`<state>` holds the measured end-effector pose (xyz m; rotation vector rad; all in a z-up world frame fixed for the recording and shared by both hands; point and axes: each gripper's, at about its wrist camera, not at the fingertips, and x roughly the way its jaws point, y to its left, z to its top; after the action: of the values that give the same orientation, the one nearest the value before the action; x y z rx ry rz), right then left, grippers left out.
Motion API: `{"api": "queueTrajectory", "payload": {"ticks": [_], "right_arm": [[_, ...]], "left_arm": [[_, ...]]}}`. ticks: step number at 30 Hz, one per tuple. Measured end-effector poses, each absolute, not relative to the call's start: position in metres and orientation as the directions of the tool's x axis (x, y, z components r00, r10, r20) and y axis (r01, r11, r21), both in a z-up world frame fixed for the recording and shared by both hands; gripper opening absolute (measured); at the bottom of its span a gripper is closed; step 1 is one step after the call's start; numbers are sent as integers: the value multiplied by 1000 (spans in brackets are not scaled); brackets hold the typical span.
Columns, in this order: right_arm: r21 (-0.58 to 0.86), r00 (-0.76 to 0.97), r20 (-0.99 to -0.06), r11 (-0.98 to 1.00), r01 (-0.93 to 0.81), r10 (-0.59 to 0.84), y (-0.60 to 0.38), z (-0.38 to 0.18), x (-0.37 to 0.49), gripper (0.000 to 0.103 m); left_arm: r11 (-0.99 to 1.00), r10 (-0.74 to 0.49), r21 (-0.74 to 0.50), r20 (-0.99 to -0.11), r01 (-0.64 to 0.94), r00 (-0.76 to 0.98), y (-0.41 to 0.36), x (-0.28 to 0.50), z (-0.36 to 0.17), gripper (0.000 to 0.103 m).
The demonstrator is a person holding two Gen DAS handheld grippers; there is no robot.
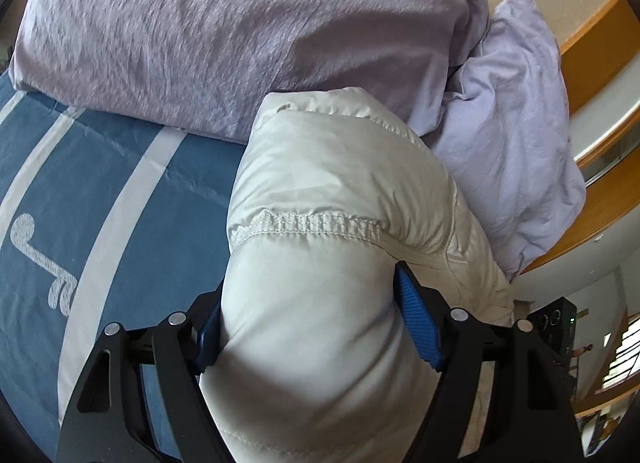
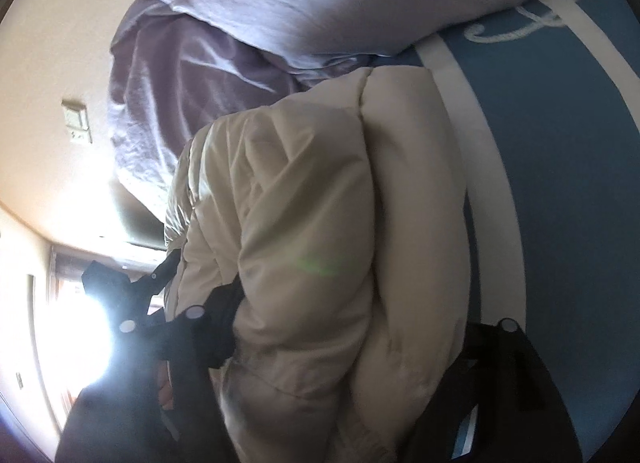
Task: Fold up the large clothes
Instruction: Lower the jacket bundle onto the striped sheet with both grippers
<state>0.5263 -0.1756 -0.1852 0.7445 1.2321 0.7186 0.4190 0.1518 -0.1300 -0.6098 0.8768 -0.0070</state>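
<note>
A cream puffer jacket [image 1: 320, 191] lies bunched on the blue striped bedsheet [image 1: 120, 183]. In the left wrist view a quilted fold of it bulges up between the blue pads [image 1: 416, 323], and my left gripper [image 1: 312, 327] is shut on that fold. In the right wrist view the same jacket [image 2: 312, 203] is gathered into a thick roll that fills the gap between the black fingers [image 2: 224, 315]. My right gripper [image 2: 360, 327] is shut on that roll, and the fabric hides its right pad. The jacket's lower part is hidden below both grippers.
A lilac duvet [image 1: 240, 35] and a paler pillow [image 1: 512, 135] are heaped on the bed just beyond the jacket. Wooden furniture [image 1: 600, 47] stands past the pillow. A bright window [image 2: 80, 323] glares at the left of the right wrist view, beside a cream wall [image 2: 48, 123].
</note>
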Motion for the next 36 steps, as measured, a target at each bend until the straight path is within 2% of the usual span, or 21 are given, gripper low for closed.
{"api": "queueTrajectory", "payload": {"ticks": [5, 7, 10, 16, 20, 23, 36], "right_arm": [[748, 230, -629, 659, -83, 743, -199, -168, 514, 79], [714, 273, -651, 694, -97, 708, -209, -157, 511, 83], [619, 388, -685, 774, -135, 616, -213, -127, 509, 83], [433, 483, -700, 850, -299, 526, -172, -87, 495, 83], [287, 529, -712, 879, -380, 461, -139, -89, 479, 83], [198, 540, -740, 898, -393, 399, -128, -109, 473, 79], [212, 535, -752, 910, -357, 385, -124, -144, 478, 79]], "left_arm": [[873, -176, -424, -735, -241, 654, 147, 419, -122, 85], [903, -106, -352, -738, -247, 666, 144, 419, -113, 87], [933, 6, -244, -722, -263, 692, 135, 421, -97, 90], [966, 36, -152, -724, -211, 689, 103, 434, -95, 95], [981, 100, -38, -733, -188, 673, 86, 435, -115, 99], [983, 98, -34, -735, -181, 671, 88, 438, -123, 102], [982, 173, 75, -737, -176, 654, 80, 444, -137, 102]]}}
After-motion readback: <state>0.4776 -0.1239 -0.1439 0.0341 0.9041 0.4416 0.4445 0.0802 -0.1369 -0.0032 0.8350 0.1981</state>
